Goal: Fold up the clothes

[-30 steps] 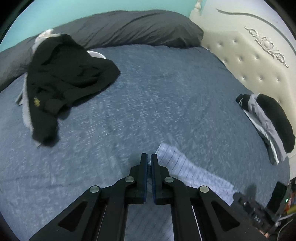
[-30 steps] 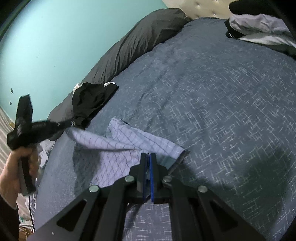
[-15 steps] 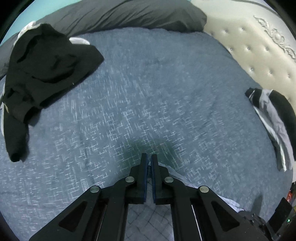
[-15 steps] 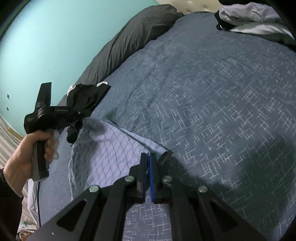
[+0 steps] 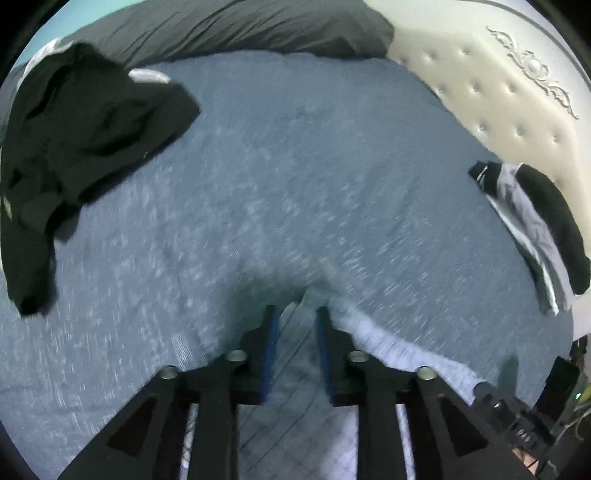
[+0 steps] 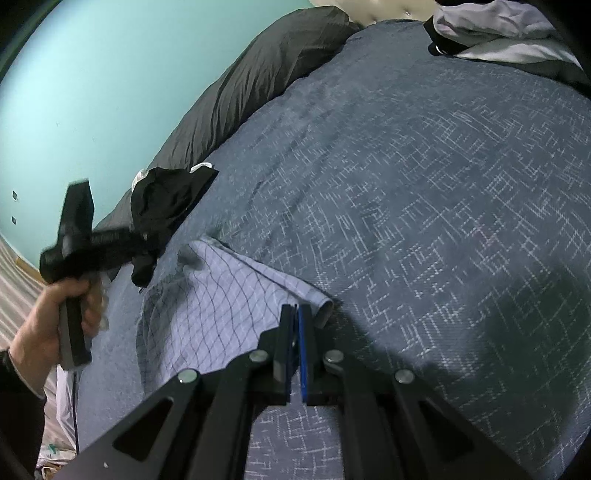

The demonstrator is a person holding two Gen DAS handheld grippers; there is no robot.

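A pale lilac checked cloth [image 6: 218, 306] lies spread on the blue bedspread [image 6: 406, 184]. My right gripper [image 6: 295, 314] is shut on the cloth's near right edge, beside a rolled corner. My left gripper [image 5: 295, 317] is open, its jaws apart just above the cloth's far corner [image 5: 295, 354]. The left gripper also shows in the right wrist view [image 6: 96, 243], held in a hand at the cloth's left end.
A crumpled black garment [image 5: 74, 136] lies far left on the bed. A folded black and white pile [image 5: 532, 218] sits by the cream tufted headboard [image 5: 498, 96]. A dark grey pillow [image 5: 240, 29] runs along the teal wall [image 6: 92, 92].
My left gripper has opened and let go of the cloth's corner, which now lies flat on the bed. My right gripper stays shut on the cloth's edge.
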